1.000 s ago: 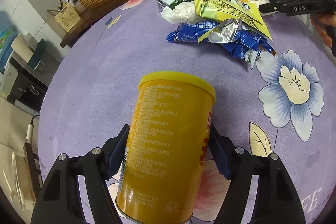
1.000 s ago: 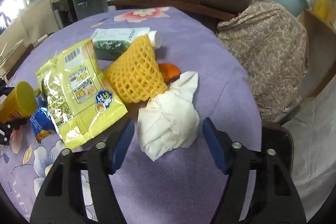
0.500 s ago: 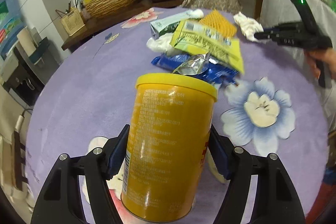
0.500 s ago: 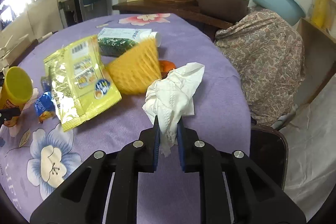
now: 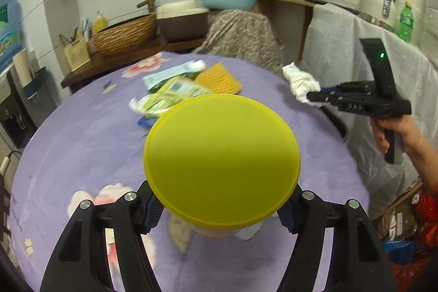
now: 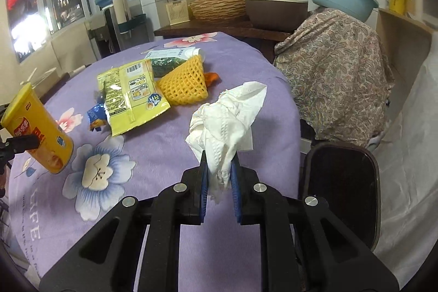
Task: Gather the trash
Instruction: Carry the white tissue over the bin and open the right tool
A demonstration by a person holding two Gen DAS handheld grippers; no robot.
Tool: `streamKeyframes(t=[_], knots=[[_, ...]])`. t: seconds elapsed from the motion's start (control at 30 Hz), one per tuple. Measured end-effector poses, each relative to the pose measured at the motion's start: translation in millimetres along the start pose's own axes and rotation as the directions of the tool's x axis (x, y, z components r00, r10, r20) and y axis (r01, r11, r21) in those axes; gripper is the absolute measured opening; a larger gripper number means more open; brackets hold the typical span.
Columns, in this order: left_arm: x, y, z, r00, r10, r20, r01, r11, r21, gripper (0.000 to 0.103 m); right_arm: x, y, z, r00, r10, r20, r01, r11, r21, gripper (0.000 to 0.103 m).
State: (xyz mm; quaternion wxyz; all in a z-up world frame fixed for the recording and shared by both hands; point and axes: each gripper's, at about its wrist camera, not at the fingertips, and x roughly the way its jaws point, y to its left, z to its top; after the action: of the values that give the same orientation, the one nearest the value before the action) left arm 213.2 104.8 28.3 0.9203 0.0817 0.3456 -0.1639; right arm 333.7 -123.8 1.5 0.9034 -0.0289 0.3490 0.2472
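Since the earlier frame, I have tipped the can [image 5: 221,160] lid-forward, clear of the table [image 5: 82,144], left gripper [image 5: 219,207] clamped across its stiff body; right gripper [image 6: 219,179] pinches the soft, light tissue [image 6: 227,116] aloft.

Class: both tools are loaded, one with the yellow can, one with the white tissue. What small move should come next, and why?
Probably carry both loads off the table toward a bin. The left tool is shut on the yellow can, tilted above the cloth; the right tool pinches the tissue, lifted too. No bin is clearly visible.
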Motion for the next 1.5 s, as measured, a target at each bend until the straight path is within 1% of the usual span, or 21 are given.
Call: streamKeyframes(t=[0.13, 0.23, 0.4, 0.43, 0.53, 0.6, 0.67, 0.77, 0.9, 0.97, 1.07, 1.23, 1.27, 1.43, 1.5], knots=[[5.9, -42.6, 15.6, 0.997, -0.070, 0.043, 0.069, 0.997, 0.038, 0.066, -20.0, -22.0, -19.6, 1.000, -0.011, 0.014, 0.010, 0.999, 0.043, 0.016], [16.0, -71.5, 28.0, 0.989, -0.130, 0.064, 0.127, 0.991, 0.053, 0.066, -34.0, -43.8, -35.0, 0.998, -0.062, 0.024, 0.060, 0.996, 0.070, 0.016], [37.4, -126.0, 48.8, 0.971, -0.221, 0.089, 0.213, 0.973, 0.090, 0.066, -53.9, -88.9, -56.3, 0.991, -0.133, 0.023, 0.129, 0.981, 0.146, 0.016], [43.3, -137.1, 53.7, 0.966, -0.240, 0.093, 0.232, 0.968, 0.093, 0.066, -57.6, -97.0, -60.7, 0.987, -0.158, 0.022, 0.152, 0.976, 0.153, 0.016], [59.7, -166.3, 65.8, 0.961, -0.256, 0.101, 0.243, 0.962, 0.123, 0.066, -64.9, -119.6, -73.5, 0.976, -0.220, 0.012, 0.215, 0.962, 0.167, 0.016], [72.2, -184.1, 72.7, 0.958, -0.270, 0.099, 0.255, 0.957, 0.141, 0.066, -65.1, -136.1, -83.1, 0.973, -0.233, -0.004, 0.229, 0.955, 0.191, 0.016], [82.0, -194.2, 77.6, 0.954, -0.283, 0.095, 0.269, 0.953, 0.142, 0.066, -60.0, -151.6, -92.7, 0.967, -0.254, -0.026, 0.254, 0.945, 0.209, 0.016], [96.4, -206.0, 88.5, 0.950, -0.297, 0.097, 0.284, 0.950, 0.131, 0.066, -43.4, -172.8, -104.7, 0.961, -0.269, -0.067, 0.277, 0.932, 0.234, 0.016], [117.0, -215.5, 102.1, 0.952, -0.293, 0.088, 0.282, 0.953, 0.111, 0.066, -9.7, -196.6, -117.2, 0.954, -0.274, -0.121, 0.296, 0.921, 0.254, 0.016], [126.6, -221.3, 108.6, 0.954, -0.288, 0.079, 0.279, 0.954, 0.113, 0.066, 14.9, -207.4, -122.5, 0.947, -0.275, -0.164, 0.310, 0.915, 0.258, 0.016], [137.3, -229.6, 116.8, 0.960, -0.272, 0.072, 0.262, 0.956, 0.130, 0.066, 49.2, -218.4, -128.2, 0.943, -0.239, -0.230, 0.299, 0.913, 0.279, 0.016], [152.0, -236.8, 125.4, 0.964, -0.260, 0.057, 0.250, 0.959, 0.134, 0.066, 106.6, -227.1, -138.8, 0.909, -0.237, -0.342, 0.330, 0.912, 0.246, 0.016], [155.7, -237.7, 126.3, 0.965, -0.255, 0.053, 0.246, 0.960, 0.134, 0.066, 113.0, -228.2, -141.2, 0.903, -0.234, -0.359, 0.333, 0.911, 0.243, 0.016], [172.6, -239.8, 129.3, 0.971, -0.237, 0.029, 0.231, 0.963, 0.140, 0.066, 148.3, -237.1, -144.8, 0.860, -0.230, -0.456, 0.356, 0.910, 0.212, 0.016], [179.7, -238.6, 131.0, 0.972, -0.235, 0.019, 0.230, 0.964, 0.133, 0.066, 156.6, -239.1, -144.9, 0.849, -0.220, -0.479, 0.356, 0.910, 0.212, 0.016]])
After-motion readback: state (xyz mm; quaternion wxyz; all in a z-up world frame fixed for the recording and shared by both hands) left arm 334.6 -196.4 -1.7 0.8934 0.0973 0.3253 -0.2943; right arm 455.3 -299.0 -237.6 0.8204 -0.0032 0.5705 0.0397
